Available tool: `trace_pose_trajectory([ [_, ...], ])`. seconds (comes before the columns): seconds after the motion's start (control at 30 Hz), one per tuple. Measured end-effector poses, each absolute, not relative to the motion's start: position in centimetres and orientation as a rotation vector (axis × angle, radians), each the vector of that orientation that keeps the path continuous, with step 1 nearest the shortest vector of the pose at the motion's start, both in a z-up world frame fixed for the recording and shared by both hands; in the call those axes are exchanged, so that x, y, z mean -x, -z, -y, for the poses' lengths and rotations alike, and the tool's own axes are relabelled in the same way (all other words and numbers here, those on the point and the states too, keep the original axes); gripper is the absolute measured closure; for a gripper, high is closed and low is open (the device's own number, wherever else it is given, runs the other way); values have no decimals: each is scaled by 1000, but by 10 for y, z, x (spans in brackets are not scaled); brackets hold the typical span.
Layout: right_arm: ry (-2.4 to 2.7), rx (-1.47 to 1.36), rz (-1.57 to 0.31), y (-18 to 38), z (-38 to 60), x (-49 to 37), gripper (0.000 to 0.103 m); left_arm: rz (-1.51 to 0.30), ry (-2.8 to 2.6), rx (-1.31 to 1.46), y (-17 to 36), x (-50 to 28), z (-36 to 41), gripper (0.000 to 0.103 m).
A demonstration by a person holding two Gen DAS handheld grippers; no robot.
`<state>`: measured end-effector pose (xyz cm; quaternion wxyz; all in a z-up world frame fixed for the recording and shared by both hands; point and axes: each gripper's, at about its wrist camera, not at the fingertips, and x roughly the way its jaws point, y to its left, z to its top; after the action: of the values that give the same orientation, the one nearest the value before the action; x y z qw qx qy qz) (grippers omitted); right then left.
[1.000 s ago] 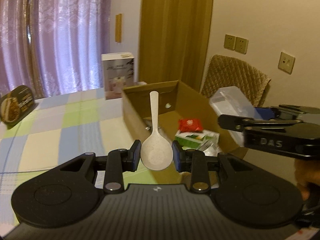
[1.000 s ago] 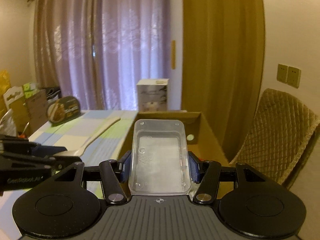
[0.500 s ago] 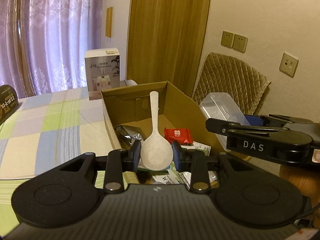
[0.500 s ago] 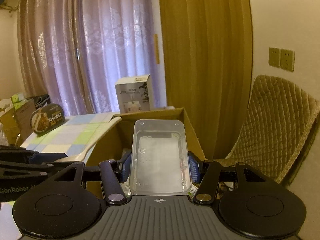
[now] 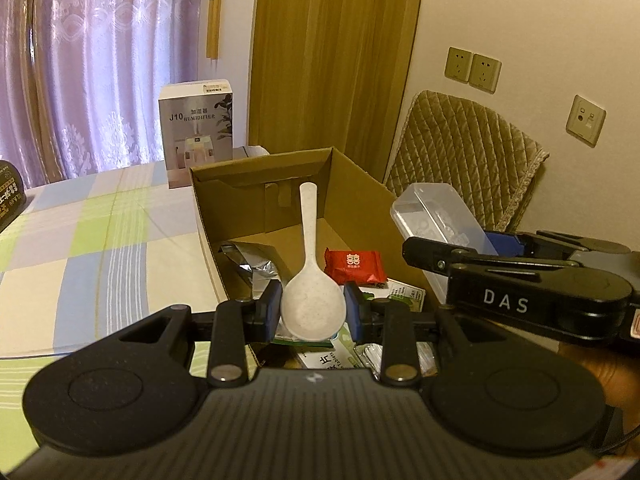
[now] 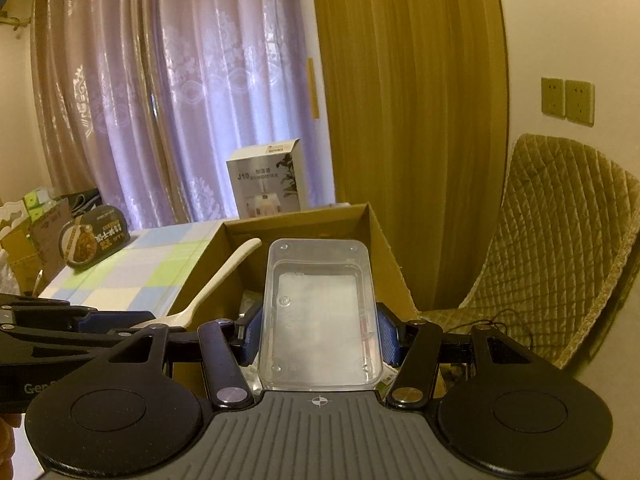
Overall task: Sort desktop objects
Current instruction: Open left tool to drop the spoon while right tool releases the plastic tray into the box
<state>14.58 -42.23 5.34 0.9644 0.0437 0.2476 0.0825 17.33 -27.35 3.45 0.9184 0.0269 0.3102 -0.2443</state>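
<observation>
Left gripper (image 5: pixel 313 312): clamped on the bowl of a white rice spoon (image 5: pixel 311 276), handle pointed away, held over the open cardboard box (image 5: pixel 356 184).
Right gripper (image 6: pixel 319 334): clamped on a clear plastic container (image 6: pixel 320 312), held above the same box's right side.
Box contents: a red packet (image 5: pixel 354 266) and a silver pouch (image 5: pixel 252 264) are seen inside.
Counter (image 5: pixel 80 240): covered by a checked cloth; a humidifier carton (image 5: pixel 196 132) is stood behind the box.

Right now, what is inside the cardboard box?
The cardboard box holds a red packet, a silver pouch and printed medicine boxes. The left gripper and its spoon cover the rest.
</observation>
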Motion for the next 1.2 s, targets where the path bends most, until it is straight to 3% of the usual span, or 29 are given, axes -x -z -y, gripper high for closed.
trace_pose_trajectory([
  [1.2, -184, -104, -535, -44, 418, -145, 50, -645, 466, -23, -34, -167, 254, 74],
])
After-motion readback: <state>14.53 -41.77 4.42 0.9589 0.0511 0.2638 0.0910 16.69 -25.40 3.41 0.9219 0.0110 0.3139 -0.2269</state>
